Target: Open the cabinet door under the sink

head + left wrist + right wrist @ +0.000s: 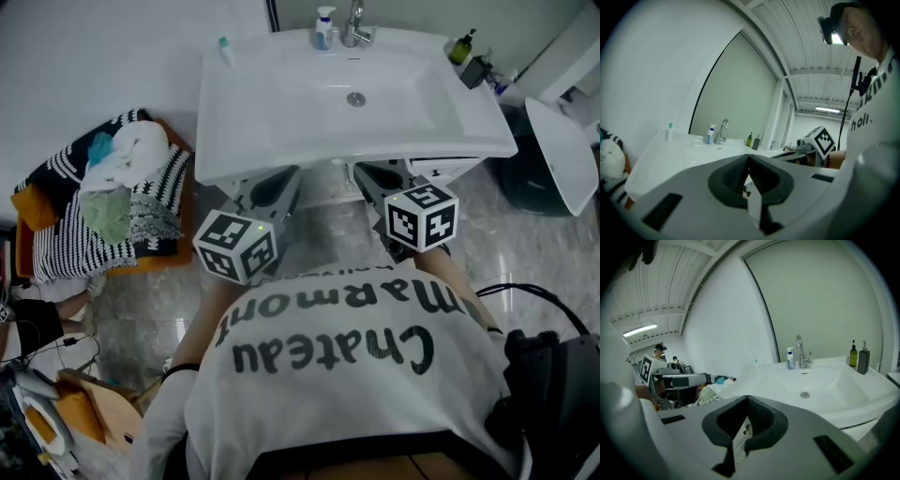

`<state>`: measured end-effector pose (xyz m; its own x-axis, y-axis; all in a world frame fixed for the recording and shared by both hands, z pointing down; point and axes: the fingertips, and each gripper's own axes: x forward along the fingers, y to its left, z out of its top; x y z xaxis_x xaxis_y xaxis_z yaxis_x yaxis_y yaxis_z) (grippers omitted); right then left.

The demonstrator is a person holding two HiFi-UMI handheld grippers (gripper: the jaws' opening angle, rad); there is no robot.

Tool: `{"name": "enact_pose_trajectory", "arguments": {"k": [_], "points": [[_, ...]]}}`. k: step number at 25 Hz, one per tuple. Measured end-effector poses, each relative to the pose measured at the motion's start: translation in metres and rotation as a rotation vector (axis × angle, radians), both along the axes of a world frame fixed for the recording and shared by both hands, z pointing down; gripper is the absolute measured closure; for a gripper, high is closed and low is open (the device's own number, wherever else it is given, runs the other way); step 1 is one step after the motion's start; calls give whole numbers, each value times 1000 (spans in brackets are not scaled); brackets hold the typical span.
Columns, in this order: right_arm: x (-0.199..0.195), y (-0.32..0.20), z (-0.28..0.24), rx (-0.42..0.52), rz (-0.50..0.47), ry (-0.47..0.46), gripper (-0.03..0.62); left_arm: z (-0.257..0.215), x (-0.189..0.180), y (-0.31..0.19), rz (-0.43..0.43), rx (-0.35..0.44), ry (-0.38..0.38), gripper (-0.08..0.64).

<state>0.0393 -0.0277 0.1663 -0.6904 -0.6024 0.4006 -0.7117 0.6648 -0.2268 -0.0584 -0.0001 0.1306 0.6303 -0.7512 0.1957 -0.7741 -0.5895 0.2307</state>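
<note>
The white sink basin (281,103) fills the top of the head view and hides most of the cabinet beneath it. Only a pale strip of cabinet front (324,190) shows under its front rim. In the right gripper view a corner of the cabinet (865,428) sits below the basin (862,394). My left gripper (289,176) and right gripper (364,173) point side by side at the basin's front edge, just below the rim. Both are shut with nothing held: the left jaws (748,157) and right jaws (747,398) meet at their tips.
A faucet (354,23), a blue-capped bottle (324,28) and dark soap bottles (461,47) stand at the back of the basin. A pile of striped laundry (112,187) lies on the floor at left. A dark bin (530,178) with a white lid (562,155) stands at right.
</note>
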Motion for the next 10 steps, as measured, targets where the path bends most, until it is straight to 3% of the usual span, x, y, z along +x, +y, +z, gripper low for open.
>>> {"name": "enact_pose_trajectory", "arguments": {"k": [10], "points": [[4,5,-1,-1,7,3,580,-3,5,5,18,7,-12,554]]}}
